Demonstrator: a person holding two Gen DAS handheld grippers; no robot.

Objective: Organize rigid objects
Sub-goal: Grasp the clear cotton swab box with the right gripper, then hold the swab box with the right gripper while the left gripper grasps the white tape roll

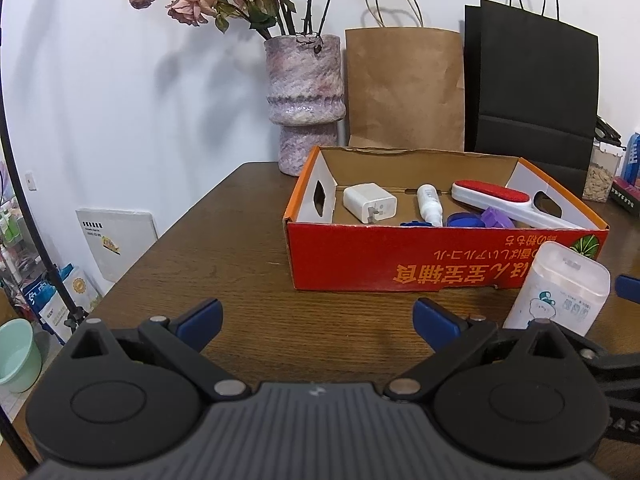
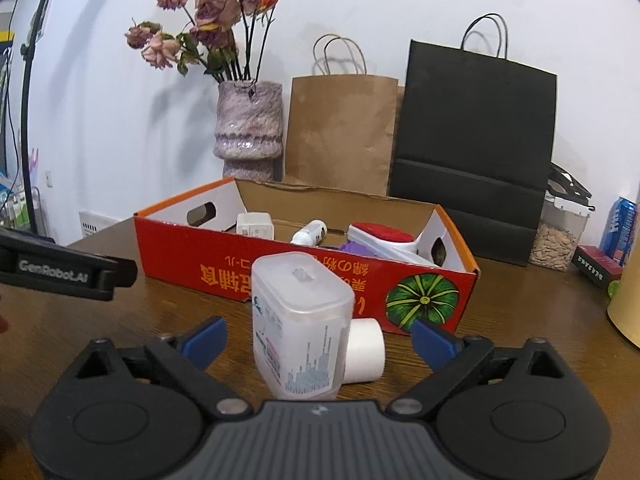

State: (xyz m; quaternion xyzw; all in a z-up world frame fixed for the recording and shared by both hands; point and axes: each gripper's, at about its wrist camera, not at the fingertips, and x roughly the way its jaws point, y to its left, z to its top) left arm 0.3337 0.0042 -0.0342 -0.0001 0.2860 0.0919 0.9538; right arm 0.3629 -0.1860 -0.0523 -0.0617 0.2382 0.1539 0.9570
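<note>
My right gripper (image 2: 318,342): fingers apart, straddling translucent plastic container (image 2: 300,320), which stands on wooden surface (image 2: 180,320) between them; contact not discernible. White roll (image 2: 364,350) lies just beyond container, toward my right finger. My left gripper (image 1: 318,322): fingers apart, nothing between. Red cardboard box (image 1: 400,256) sits ahead of both finger pairs, holding white charger (image 1: 370,202), small white bottle (image 1: 429,204), red-faced lint brush (image 1: 500,200), purple piece (image 1: 497,218). Vase (image 1: 306,100), brown paper bag (image 1: 404,88), black paper bag (image 1: 536,80) stand beyond box.
</note>
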